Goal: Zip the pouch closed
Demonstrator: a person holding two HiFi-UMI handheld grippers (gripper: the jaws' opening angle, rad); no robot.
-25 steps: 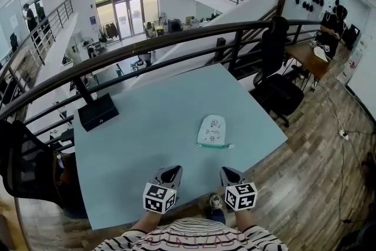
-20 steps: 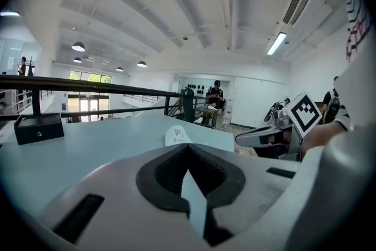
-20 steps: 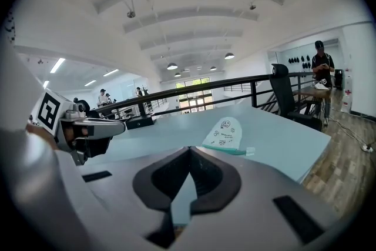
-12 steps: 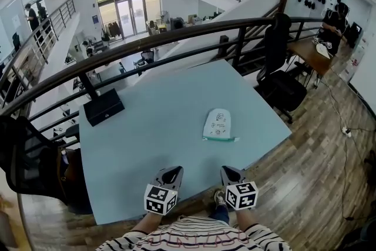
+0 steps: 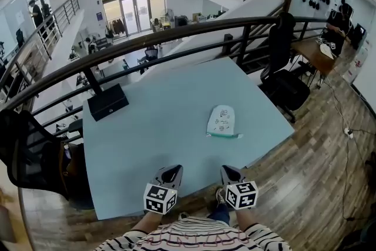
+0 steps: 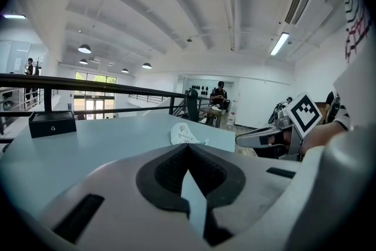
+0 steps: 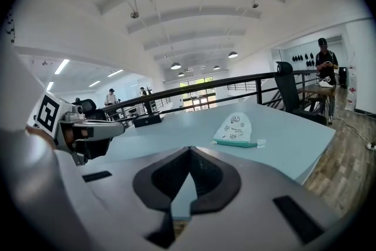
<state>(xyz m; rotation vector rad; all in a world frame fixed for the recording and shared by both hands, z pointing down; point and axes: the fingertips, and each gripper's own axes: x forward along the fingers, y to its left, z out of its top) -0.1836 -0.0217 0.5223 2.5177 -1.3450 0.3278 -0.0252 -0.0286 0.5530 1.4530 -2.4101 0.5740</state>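
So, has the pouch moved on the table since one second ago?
No. The pouch lies as far from the black box as before; only the view shifted.

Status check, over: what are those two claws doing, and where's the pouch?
Left gripper and right gripper shut, empty, at near edge of table. Pouch lies flat, untouched, ahead of right gripper. Nothing in between; black box far left.

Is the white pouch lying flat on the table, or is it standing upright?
Lying flat. The pouch rests on the table with its printed side facing up and its teal zip edge along the near side.
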